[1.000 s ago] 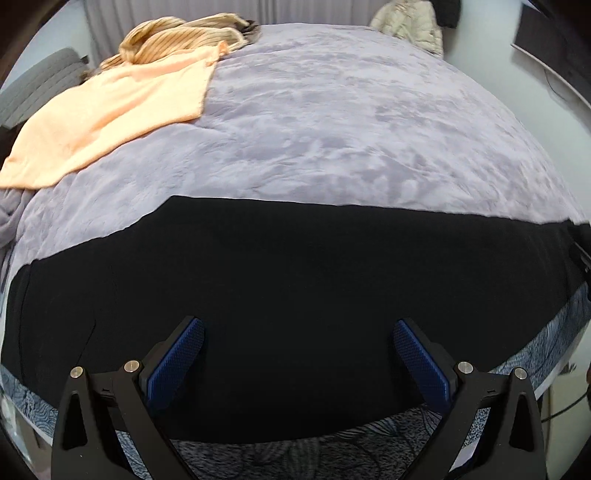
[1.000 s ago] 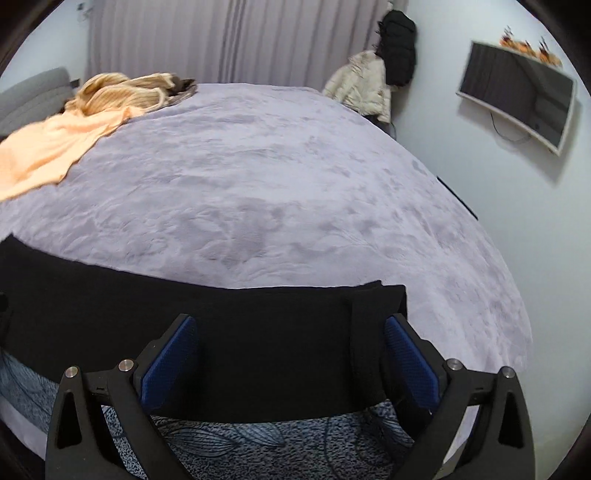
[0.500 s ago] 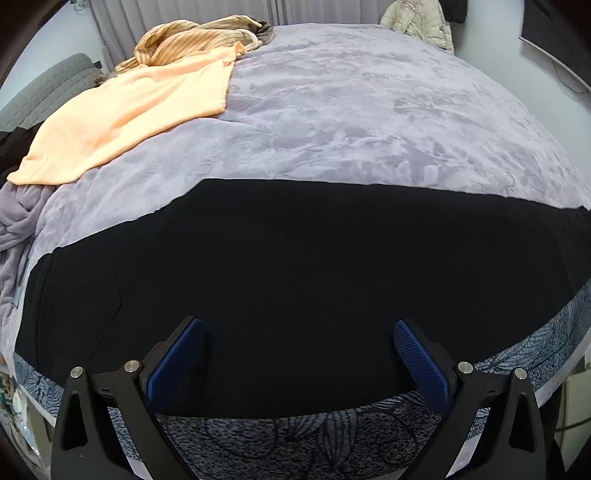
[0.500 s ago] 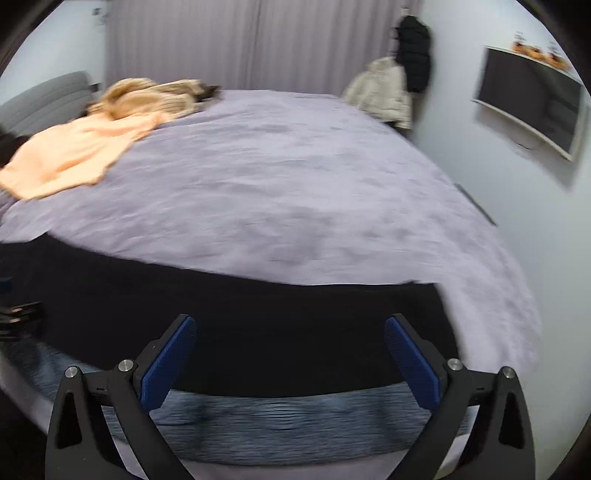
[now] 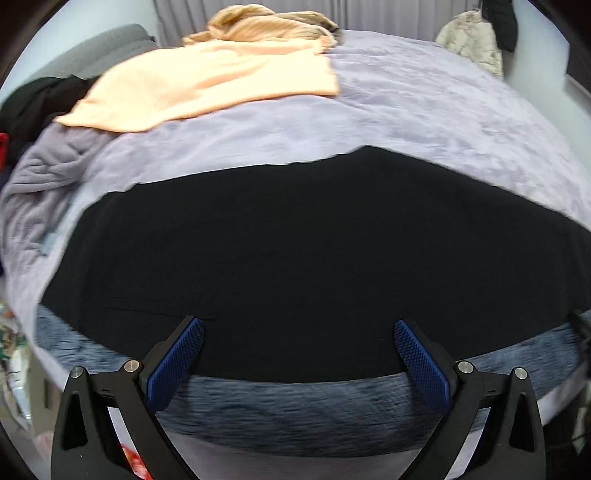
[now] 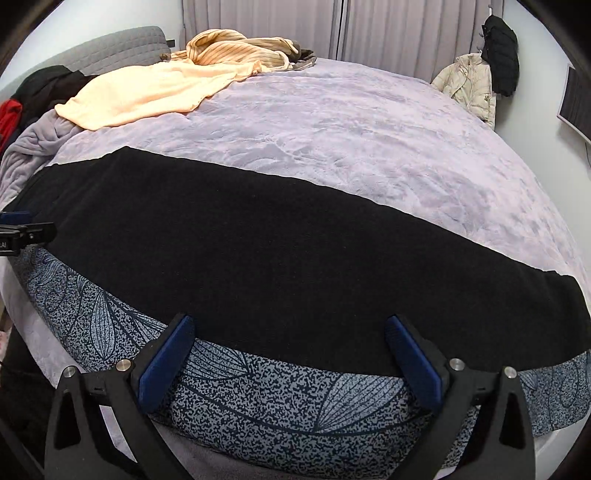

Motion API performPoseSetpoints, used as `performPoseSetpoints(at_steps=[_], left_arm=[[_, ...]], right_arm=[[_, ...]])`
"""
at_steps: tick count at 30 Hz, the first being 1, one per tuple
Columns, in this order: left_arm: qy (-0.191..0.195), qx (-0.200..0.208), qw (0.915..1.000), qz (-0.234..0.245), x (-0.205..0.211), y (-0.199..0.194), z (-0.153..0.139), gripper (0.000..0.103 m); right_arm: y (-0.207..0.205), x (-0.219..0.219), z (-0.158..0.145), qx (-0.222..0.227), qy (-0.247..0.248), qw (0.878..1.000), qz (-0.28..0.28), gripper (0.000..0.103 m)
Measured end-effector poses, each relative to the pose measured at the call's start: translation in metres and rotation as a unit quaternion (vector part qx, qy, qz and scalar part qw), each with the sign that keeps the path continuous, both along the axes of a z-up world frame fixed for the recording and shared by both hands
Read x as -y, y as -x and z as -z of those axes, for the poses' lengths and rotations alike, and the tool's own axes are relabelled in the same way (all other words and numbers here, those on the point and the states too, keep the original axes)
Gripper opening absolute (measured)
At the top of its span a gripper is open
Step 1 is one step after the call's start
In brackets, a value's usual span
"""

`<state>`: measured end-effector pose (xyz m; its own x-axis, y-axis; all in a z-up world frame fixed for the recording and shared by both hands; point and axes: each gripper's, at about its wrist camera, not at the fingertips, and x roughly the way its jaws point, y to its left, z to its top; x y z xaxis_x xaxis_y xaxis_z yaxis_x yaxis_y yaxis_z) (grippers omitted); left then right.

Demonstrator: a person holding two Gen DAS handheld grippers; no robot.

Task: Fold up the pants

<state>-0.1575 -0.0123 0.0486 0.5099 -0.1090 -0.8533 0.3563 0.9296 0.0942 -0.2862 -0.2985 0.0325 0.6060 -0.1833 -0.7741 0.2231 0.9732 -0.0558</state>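
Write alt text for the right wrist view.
Black pants lie flat across the near edge of a lavender bed cover, with the open right tongs over their near edge and a leaf-patterned sheet. A peach cloth lies far left.

A home bedroom is showing: a lilac blanket (image 6: 369, 147) covering the bed, curtains (image 6: 369, 33) hanging, clothes (image 6: 236, 48) lying about

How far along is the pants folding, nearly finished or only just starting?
Early on, it seems. Done: the black pants lie flat in one long band across the lilac blanket, probably already halved leg on leg, though that can't be confirmed. In hand: nothing; the left gripper and right gripper are open at the near edge. Left: folding the length over.
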Motion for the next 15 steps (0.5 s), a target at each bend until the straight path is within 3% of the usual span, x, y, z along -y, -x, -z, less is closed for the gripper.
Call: performPoseSetpoints(at_steps=[6,9,13,15], left_arm=[[-0.001,0.013,0.9996,-0.026,-0.056,-0.009,-0.001,0.103],[0.031,-0.003,0.9963,-0.08,-0.103,-0.028,0.004,0.103],[0.094,-0.013,0.9851,-0.144,-0.161,-0.044,0.008,0.103],[0.058,0.001,0.9835,-0.171,-0.176,-0.047,0.012,0.103]], right_arm=[[-0.006,0.006,0.001,0.002,0.005,1.0,0.004,0.103],[-0.009,0.003,0.001,0.002,0.007,1.0,0.007,0.103],[-0.011,0.002,0.001,-0.001,0.012,1.0,0.01,0.103],[-0.012,0.001,0.001,-0.003,0.015,1.0,0.01,0.103]])
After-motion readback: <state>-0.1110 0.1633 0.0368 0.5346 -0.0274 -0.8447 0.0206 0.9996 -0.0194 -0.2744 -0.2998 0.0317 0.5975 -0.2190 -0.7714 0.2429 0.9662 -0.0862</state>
